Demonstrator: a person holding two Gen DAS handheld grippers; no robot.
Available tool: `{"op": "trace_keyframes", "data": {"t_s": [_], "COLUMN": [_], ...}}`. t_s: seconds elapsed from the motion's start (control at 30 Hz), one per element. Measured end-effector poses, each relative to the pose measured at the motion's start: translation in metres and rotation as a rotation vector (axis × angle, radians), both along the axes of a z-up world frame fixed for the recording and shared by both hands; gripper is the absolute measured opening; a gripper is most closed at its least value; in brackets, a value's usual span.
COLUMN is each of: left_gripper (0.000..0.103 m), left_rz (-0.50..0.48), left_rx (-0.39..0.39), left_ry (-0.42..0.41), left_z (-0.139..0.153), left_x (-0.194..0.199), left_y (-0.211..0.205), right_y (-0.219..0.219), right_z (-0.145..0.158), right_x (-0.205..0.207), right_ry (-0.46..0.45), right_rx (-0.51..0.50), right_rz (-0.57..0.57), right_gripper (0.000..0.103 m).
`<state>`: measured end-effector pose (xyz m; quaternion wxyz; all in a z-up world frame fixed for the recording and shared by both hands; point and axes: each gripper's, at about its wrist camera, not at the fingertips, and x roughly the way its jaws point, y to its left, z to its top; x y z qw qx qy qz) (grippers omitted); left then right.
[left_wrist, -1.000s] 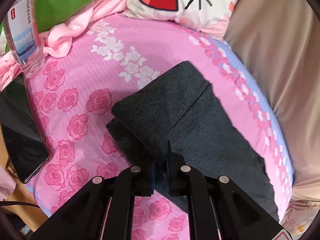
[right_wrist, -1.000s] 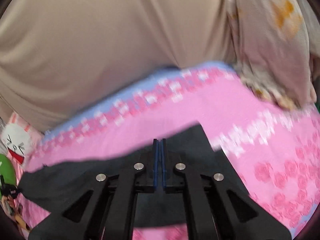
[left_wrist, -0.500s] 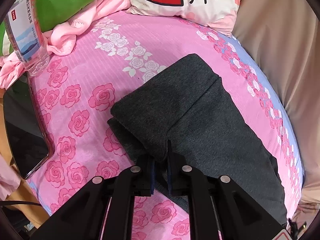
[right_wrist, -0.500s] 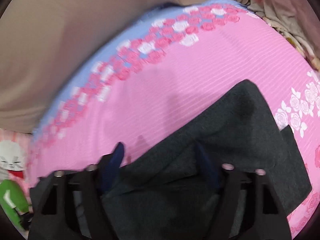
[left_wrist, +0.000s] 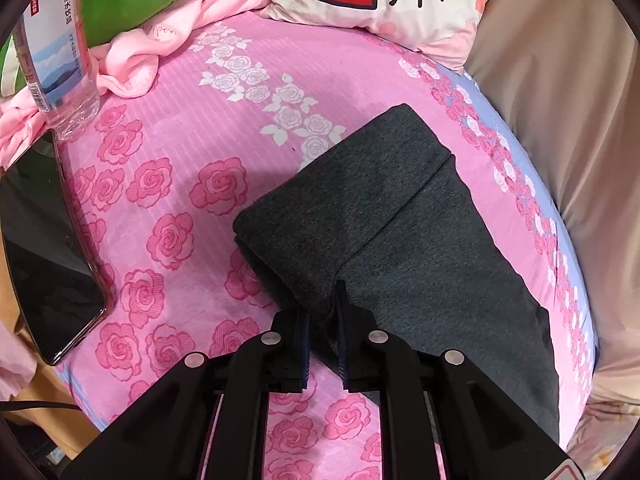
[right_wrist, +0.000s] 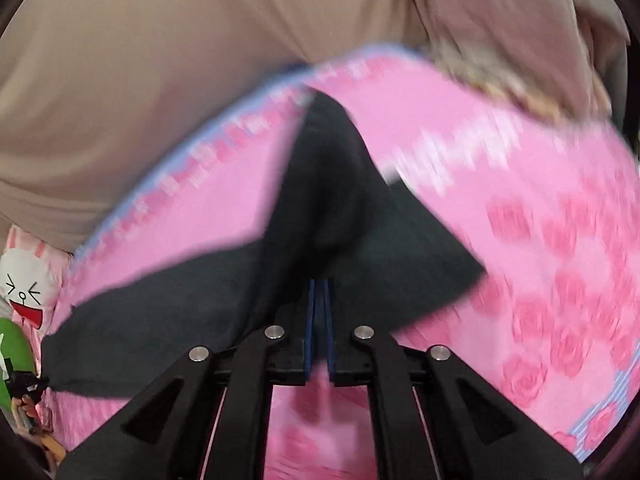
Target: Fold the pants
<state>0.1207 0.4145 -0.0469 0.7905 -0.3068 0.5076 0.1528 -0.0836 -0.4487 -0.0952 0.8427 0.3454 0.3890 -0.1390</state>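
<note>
Pink rose bedsheet (left_wrist: 168, 240) holds dark pants (left_wrist: 400, 240); left gripper (left_wrist: 322, 344) and right gripper (right_wrist: 319, 320) both pinch them.

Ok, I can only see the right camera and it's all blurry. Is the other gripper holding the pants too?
Observer: Yes. The left gripper pinches a corner of the dark pants, where they are folded over.
Operator: Is that end messy?
Observer: No, the folded part lies flat on the pink sheet.
Operator: Anything else on the bed?
Observer: A phone lies at the left edge, beside a water bottle.
</note>
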Motion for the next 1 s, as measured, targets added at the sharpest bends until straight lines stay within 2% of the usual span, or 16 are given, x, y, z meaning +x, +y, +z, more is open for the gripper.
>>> {"op": "trace_keyframes", "data": {"t_s": [0.03, 0.07, 0.13, 0.17, 0.2, 0.27, 0.43, 0.5, 0.53, 0.57, 0.6, 0.63, 0.7, 0.83, 0.9, 1.0], "left_gripper": [0.012, 0.012, 0.012, 0.012, 0.012, 0.015, 0.015, 0.016, 0.014, 0.008, 0.007, 0.007, 0.006, 0.006, 0.006, 0.007], "left_rz": [0.002, 0.002, -0.007, -0.009, -0.013, -0.011, -0.019, -0.034, -0.042, -0.052, -0.054, -0.049, -0.048, -0.058, -0.071, -0.084], "left_rx": [0.004, 0.013, 0.04, 0.045, 0.054, 0.057, 0.037, 0.047, 0.053, 0.053, 0.048, 0.053, 0.063, 0.078, 0.11, 0.149], "left_ry": [0.002, 0.003, 0.014, 0.018, 0.027, 0.035, 0.04, 0.044, 0.042, 0.04, 0.039, 0.038, 0.02, -0.079, -0.066, 0.029], "left_z": [0.001, 0.003, 0.005, 0.005, 0.005, 0.004, 0.005, 0.005, 0.004, 0.003, 0.002, 0.002, 0.009, 0.051, 0.053, 0.024], "left_x": [0.0, 0.001, 0.004, 0.005, 0.006, 0.006, 0.005, 0.007, 0.009, 0.012, 0.015, 0.017, 0.02, 0.014, 0.015, 0.021], "left_y": [-0.001, -0.002, -0.007, -0.009, -0.011, -0.011, -0.009, -0.01, -0.012, -0.013, -0.014, -0.015, -0.016, -0.012, -0.013, -0.013], "right_y": [-0.006, -0.011, -0.018, -0.02, -0.021, -0.024, -0.041, -0.046, -0.046, -0.046, -0.047, -0.046, -0.044, -0.036, -0.041, -0.064], "right_z": [-0.004, -0.005, 0.006, 0.013, 0.019, 0.025, 0.015, 0.008, 0.005, -0.003, -0.008, -0.008, 0.018, 0.124, 0.124, 0.05], "right_x": [-0.008, -0.013, -0.018, -0.017, -0.015, -0.01, -0.025, -0.022, -0.016, -0.004, 0.003, 0.011, 0.019, -0.007, -0.006, 0.019], "right_ry": [-0.04, -0.076, -0.132, -0.16, -0.197, -0.218, -0.308, -0.291, -0.263, -0.211, -0.175, -0.15, -0.185, -0.44, -0.364, -0.102], "right_rx": [0.054, 0.095, 0.109, 0.103, 0.099, 0.102, 0.257, 0.289, 0.294, 0.289, 0.276, 0.259, 0.183, -0.066, -0.179, -0.124], "right_rz": [-0.016, -0.026, -0.065, -0.072, -0.058, -0.046, -0.056, -0.067, -0.062, -0.051, -0.043, -0.035, -0.031, 0.015, 0.007, -0.012], "right_gripper": [0.002, 0.011, 0.047, 0.075, 0.091, 0.091, 0.091, 0.091, 0.089, 0.066, 0.025, 0.005, 0.004, 0.003, 0.003, 0.003]}}
